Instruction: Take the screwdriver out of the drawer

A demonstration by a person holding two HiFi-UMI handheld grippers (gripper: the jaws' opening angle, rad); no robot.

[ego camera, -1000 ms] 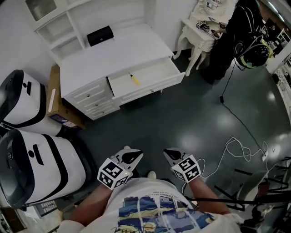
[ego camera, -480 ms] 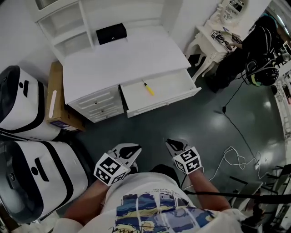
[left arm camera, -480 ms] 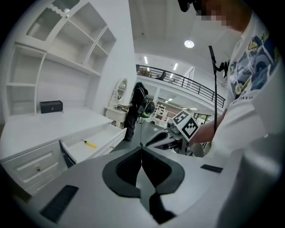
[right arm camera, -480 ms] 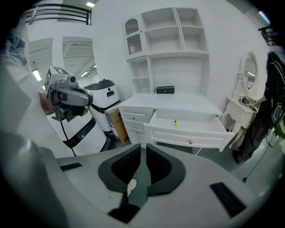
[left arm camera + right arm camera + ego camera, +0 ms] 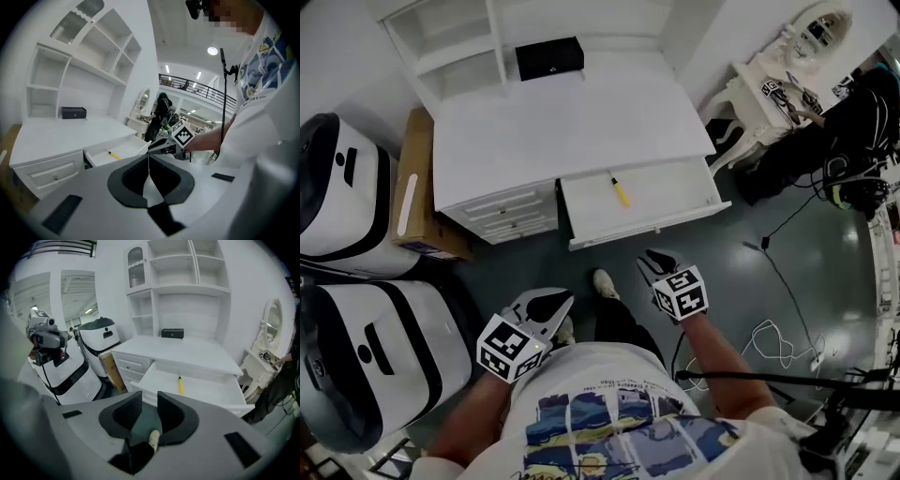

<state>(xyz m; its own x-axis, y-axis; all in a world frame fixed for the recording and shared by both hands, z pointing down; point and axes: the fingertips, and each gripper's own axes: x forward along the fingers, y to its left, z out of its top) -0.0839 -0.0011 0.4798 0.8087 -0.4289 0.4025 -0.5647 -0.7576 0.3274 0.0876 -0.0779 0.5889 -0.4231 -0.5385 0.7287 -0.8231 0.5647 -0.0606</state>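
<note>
Screwdriver [image 5: 621,190], slim, with a yellow handle that looks plastic from here, lies loose in the open drawer [image 5: 649,226], left of its middle and toward its back edge. The person has closed in on the white desk [image 5: 581,122] over the last second, bringing the right gripper [image 5: 653,259] just short of the drawer's front edge. Its jaws are opening with nothing between them, a sign the reach is about to start. The left gripper [image 5: 551,303] hangs back, jaws together and empty. Smooth painted panels meet a glossy dark floor [image 5: 727,272], and a black box [image 5: 549,58] sits at the desk's back edge.
</note>
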